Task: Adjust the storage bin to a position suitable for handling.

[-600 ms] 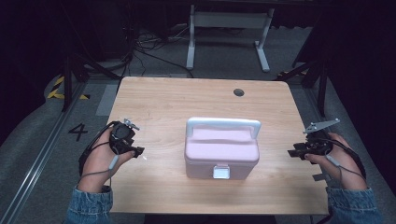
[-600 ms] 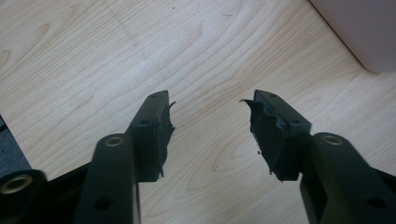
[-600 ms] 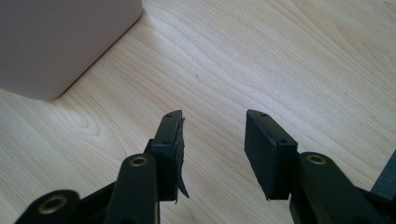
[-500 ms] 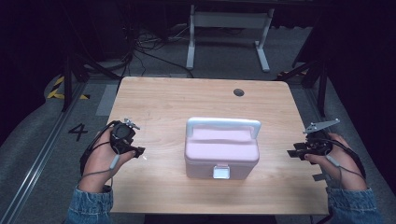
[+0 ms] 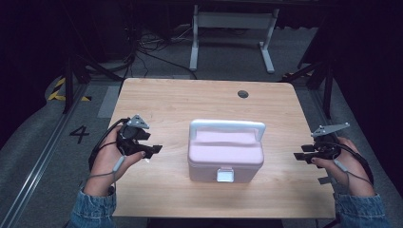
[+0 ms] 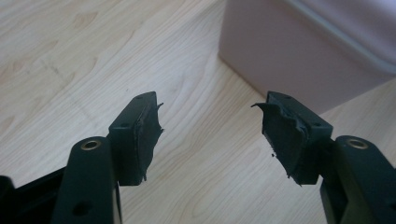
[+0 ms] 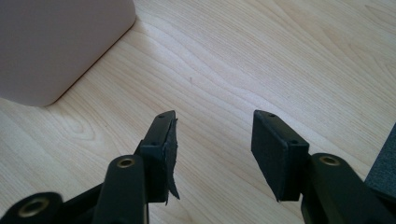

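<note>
**Wooden table, pink case untouched**

Wooden table (image 5: 180, 102), dark workshop floor beyond. Near left: left gripper (image 5: 151, 151), jaws apart, empty. Near right: right gripper (image 5: 300, 152), jaws wide, empty. Centre: pink box (image 5: 225, 153), lid down, white latch (image 5: 225, 175) facing near, handle (image 5: 227, 126) upright at its far side. Judged: nothing begun; approach and opening remain.

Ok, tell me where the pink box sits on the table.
In the high view the pink box sits near the middle of the wooden table, toward its near edge, between the left gripper and right gripper, touching neither.

Overhead forward-down; gripper views close, sharing box (image 5: 225, 154).
</note>
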A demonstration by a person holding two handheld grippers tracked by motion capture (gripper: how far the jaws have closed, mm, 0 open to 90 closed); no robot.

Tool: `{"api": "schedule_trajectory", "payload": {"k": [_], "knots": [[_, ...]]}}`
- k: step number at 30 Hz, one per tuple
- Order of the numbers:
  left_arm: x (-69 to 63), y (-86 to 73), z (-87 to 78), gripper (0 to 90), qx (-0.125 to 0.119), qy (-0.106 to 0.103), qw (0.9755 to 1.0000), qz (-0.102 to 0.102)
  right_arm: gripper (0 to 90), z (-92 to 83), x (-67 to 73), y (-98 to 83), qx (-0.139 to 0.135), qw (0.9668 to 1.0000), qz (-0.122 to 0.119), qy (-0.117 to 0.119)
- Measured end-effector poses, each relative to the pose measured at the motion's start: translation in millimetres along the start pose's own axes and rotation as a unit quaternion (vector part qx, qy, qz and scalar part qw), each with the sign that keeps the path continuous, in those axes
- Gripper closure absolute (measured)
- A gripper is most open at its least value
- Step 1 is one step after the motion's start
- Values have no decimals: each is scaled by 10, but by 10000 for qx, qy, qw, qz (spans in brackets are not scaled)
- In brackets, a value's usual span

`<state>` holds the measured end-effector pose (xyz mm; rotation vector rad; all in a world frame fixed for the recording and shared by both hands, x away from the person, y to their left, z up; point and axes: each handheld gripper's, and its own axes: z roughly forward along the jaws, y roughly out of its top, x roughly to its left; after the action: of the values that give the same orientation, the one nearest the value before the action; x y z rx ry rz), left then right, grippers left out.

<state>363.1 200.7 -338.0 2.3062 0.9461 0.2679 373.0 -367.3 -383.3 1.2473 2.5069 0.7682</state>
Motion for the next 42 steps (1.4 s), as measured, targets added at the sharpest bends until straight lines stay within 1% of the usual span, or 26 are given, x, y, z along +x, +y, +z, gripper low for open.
{"api": "schedule_trajectory", "payload": {"k": [1,4,5,6,7,8,11,12,13,14,15,16,19,21,22,25,26,27,28,30,31,32,34,36,38,42], "knots": [[-14,22,-3,375,-78,-31,10000,43,509,-3,1,-5,-8,10000,8,-7],[-40,70,-9,376,-173,-162,9996,118,509,-7,2,-32,-10,10000,23,1],[-65,95,9,376,-307,-244,9992,95,508,-8,3,-49,5,10000,33,-4],[-68,110,15,376,-349,-251,9990,145,506,-9,1,-58,8,10000,38,-8],[-82,116,29,374,-417,-281,9987,115,504,-11,1,-68,6,10000,33,-13],[-82,116,29,371,-417,-281,9987,115,504,-11,1,-68,6,10000,33,-13],[-95,143,75,372,-602,-385,9970,298,499,-36,8,-94,-9,10000,66,-63],[-106,150,84,372,-644,-408,9967,278,499,-43,11,-102,-25,10000,65,-62],[-119,183,103,372,-769,-509,9953,293,500,-53,13,-117,-31,10000,57,-75],[-137,197,107,372,-804,-582,9948,236,500,-59,20,-125,-30,9999,95,-80],[-137,197,107,370,-804,-582,9948,236,500,-59,20,-125,-30,9999,95,-80],[-153,216,114,370,-883,-639,9937,247,500,-61,19,-133,-34,9999,66,-87],[-182,265,128,363,-995,-748,9917,333,501,-70,24,-161,-33,9999,83,-95],[-195,290,141,360,-1041,-764,9909,375,502,-75,28,-179,-25,9999,119,-106],[-210,303,162,357,-1084,-802,9903,333,503,-77,24,-190,-32,9999,108,-114],[-228,334,205,355,-1025,-822,9910,238,504,-84,27,-213,-15,9998,162,-129],[-241,342,228,355,-1066,-809,9908,222,505,-87,25,-219,-18,9998,147,-130],[-244,355,240,353,-1063,-796,9908,274,505,-90,26,-225,-18,9998,155,-128],[-258,360,252,346,-1094,-790,9906,244,505,-94,31,-229,-8,9998,175,-125],[-281,385,279,340,-1214,-874,9882,330,506,-93,33,-237,-23,9997,175,-141],[-281,385,279,337,-1214,-874,9882,330,506,-93,33,-237,-23,9997,175,-141],[-305,398,293,337,-1282,-936,9869,301,507,-93,35,-241,-21,9997,197,-148],[-334,427,314,330,-1350,-963,9855,368,507,-90,35,-250,-18,9997,181,-144],[-362,455,346,327,-1408,-954,9846,402,508,-85,39,-257,-13,9997,179,-150],[-391,483,394,326,-1585,-893,9822,465,509,-82,42,-264,-8,9997,185,-145],[-417,532,461,359,-1748,-928,9792,452,510,-80,48,-278,-5,9997,202,-142]]}}
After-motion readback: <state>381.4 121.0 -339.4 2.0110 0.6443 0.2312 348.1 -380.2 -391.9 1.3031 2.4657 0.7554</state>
